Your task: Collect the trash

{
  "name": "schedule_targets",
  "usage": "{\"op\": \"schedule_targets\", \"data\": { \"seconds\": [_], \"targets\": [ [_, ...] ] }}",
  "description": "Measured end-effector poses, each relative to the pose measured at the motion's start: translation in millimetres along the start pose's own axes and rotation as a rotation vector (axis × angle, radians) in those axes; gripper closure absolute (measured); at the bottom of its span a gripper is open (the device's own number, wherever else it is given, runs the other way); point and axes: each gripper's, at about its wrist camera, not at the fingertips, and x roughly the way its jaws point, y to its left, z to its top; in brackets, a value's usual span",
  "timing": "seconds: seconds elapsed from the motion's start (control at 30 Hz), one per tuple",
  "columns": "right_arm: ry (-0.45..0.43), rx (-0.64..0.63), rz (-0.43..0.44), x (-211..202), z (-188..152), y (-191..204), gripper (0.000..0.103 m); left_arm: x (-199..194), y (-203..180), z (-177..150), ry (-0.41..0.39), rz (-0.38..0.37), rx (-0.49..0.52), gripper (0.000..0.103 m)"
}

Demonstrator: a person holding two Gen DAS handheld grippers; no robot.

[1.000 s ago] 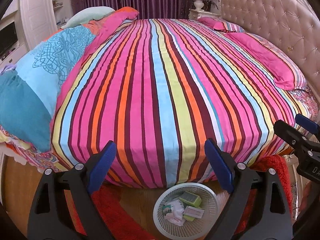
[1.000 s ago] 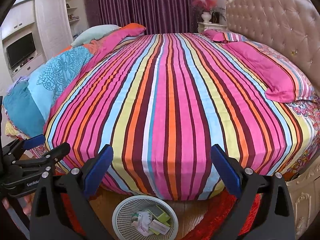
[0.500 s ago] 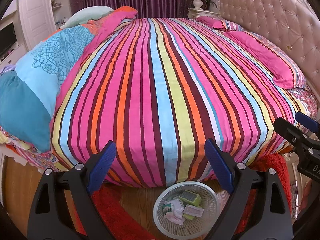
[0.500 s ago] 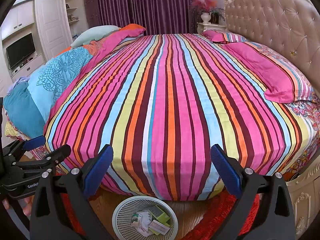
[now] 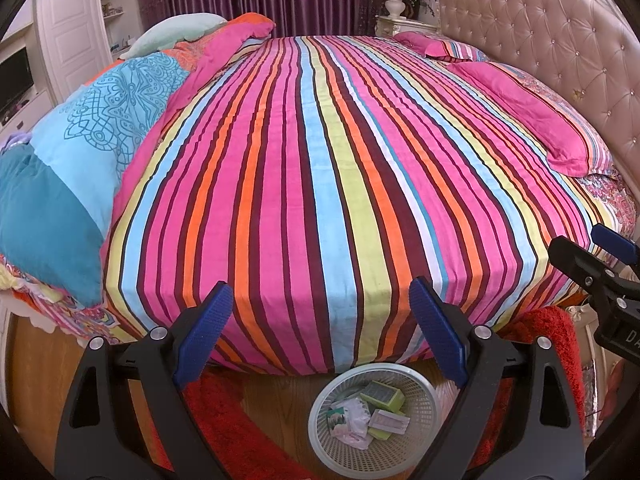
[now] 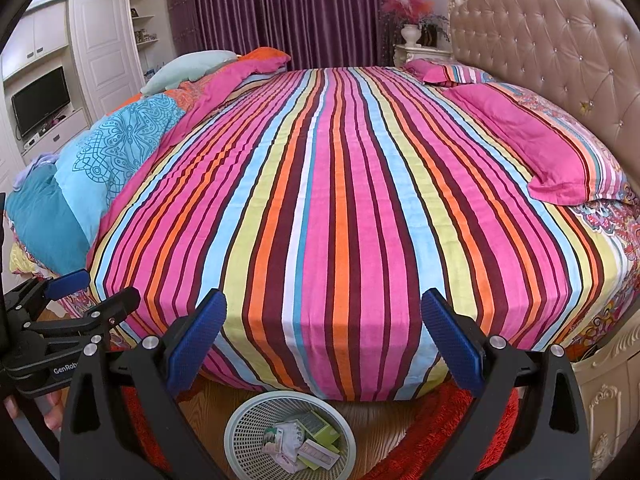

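Bedroom: striped bedspread (image 5: 320, 184) covered the bed, tufted headboard (image 5: 552, 48) at right, purple curtains (image 6: 296, 12) behind, wood floor (image 5: 272, 396) and red rug (image 5: 224, 432) at the foot.
Bed surface: no loose trash visible on the stripes in either view; only a pink pillow (image 6: 532, 148) and blue cushions (image 5: 100, 120) along the sides.
Trash location: wrappers and small boxes (image 5: 370, 414) sat inside the white mesh wastebasket (image 5: 424, 436) on the floor, just below the bed edge.
Left gripper (image 5: 320, 336): jaws wide apart, nothing between the blue pads, hovering above the basket.
Right gripper (image 6: 324, 338): jaws likewise spread, empty, above the same basket (image 6: 244, 436).
Progress (judgement): looked close to done, since nothing to pick showed on the bed.
Risk 1: a dropped arm could clip the basket rim; light mesh, likely to tip and spill the contents onto the rug.
Risk 2: trash could hide under cushions or beyond the bed's far edge; neither camera saw there.
Risk 3: both tools sat close side by side, so a sideways swing could knock them together.
Risk 4: a pad could snag the bedspread edge.
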Motion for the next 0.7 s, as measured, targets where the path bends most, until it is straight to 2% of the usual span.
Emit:
{"op": "schedule_targets", "data": {
  "seconds": [0.27, 0.5, 0.7],
  "targets": [
    [0.003, 0.003, 0.003, 0.5, -0.2, 0.0, 0.010, 0.3, 0.4, 1.2, 0.004, -0.001, 0.002, 0.016],
    [0.005, 0.004, 0.005, 1.3, -0.4, -1.0, 0.010, -0.6, 0.3, 1.9, -0.019, 0.031, 0.024, 0.016],
    [0.006, 0.000, 0.003, 2.5, -2.0, -1.0, 0.010, 0.3, -1.7, 1.9, -0.009, 0.009, 0.032, 0.016]
  ]
}}
